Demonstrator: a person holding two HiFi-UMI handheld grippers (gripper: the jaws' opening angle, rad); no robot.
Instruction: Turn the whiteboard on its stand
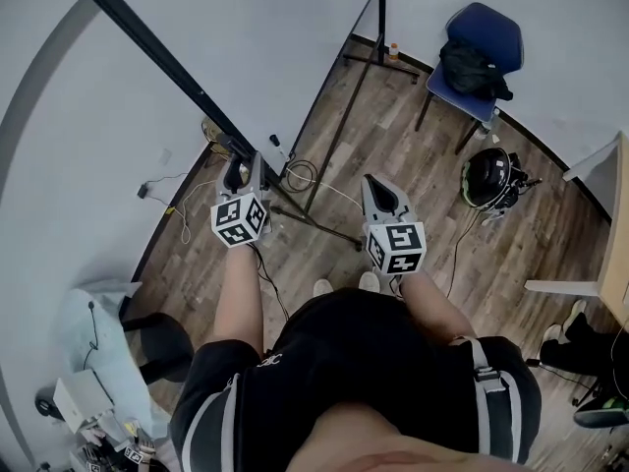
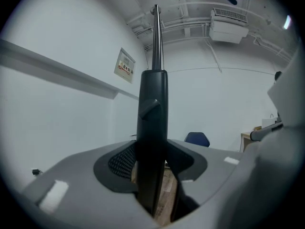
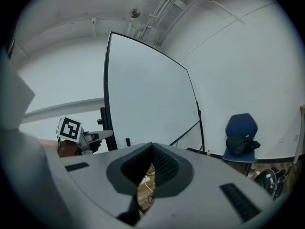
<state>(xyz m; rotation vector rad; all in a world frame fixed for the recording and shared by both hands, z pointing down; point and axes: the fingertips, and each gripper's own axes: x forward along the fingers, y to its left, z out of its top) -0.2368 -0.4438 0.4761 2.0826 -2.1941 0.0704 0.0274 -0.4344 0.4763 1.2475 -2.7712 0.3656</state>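
Note:
The whiteboard (image 3: 147,94) stands upright on its black stand (image 1: 334,146); from the head view I see only its black top edge (image 1: 147,37) running diagonally. My left gripper (image 1: 236,170) is at the board's near side edge. In the left gripper view the black frame post (image 2: 153,109) stands between the jaws of the left gripper (image 2: 152,151), with a strip of floor showing beside it on the right. The right gripper (image 1: 385,197) hangs free to the right of the board, its jaws together and empty (image 3: 152,149).
A blue chair (image 1: 477,42) with a black bag (image 1: 472,67) stands at the far wall. A helmet (image 1: 488,177) and cables (image 1: 300,175) lie on the wood floor. A pale table (image 1: 614,224) is at the right, a black stool (image 1: 162,347) at the left.

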